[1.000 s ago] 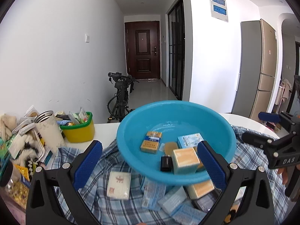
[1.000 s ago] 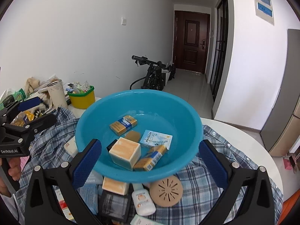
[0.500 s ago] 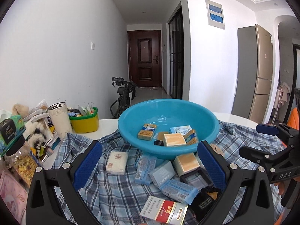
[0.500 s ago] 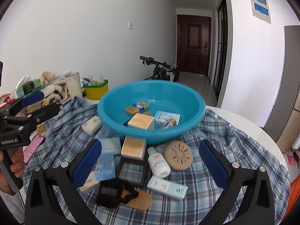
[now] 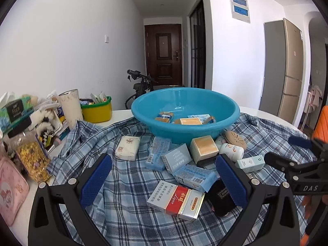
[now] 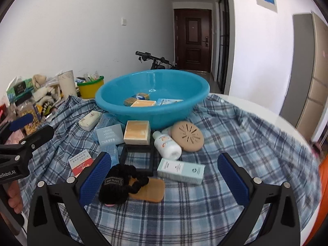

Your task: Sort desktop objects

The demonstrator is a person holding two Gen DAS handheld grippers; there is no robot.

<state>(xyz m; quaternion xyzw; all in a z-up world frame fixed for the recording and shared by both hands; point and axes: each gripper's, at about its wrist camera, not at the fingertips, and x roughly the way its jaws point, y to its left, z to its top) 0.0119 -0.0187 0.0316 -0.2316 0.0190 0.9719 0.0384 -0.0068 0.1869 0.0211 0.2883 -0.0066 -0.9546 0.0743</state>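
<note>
Beyond both gaping tongs (image 5: 163, 181), basin (image 5: 184, 130).

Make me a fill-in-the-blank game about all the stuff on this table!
1. The big round basin is colored ____.
2. The white bottle is lying on its ____.
3. The cloth spread under the boxes has a ____ pattern.
4. The fingers of the right gripper are spread ____ and hold nothing.

Missing words: blue; side; plaid; open
</note>
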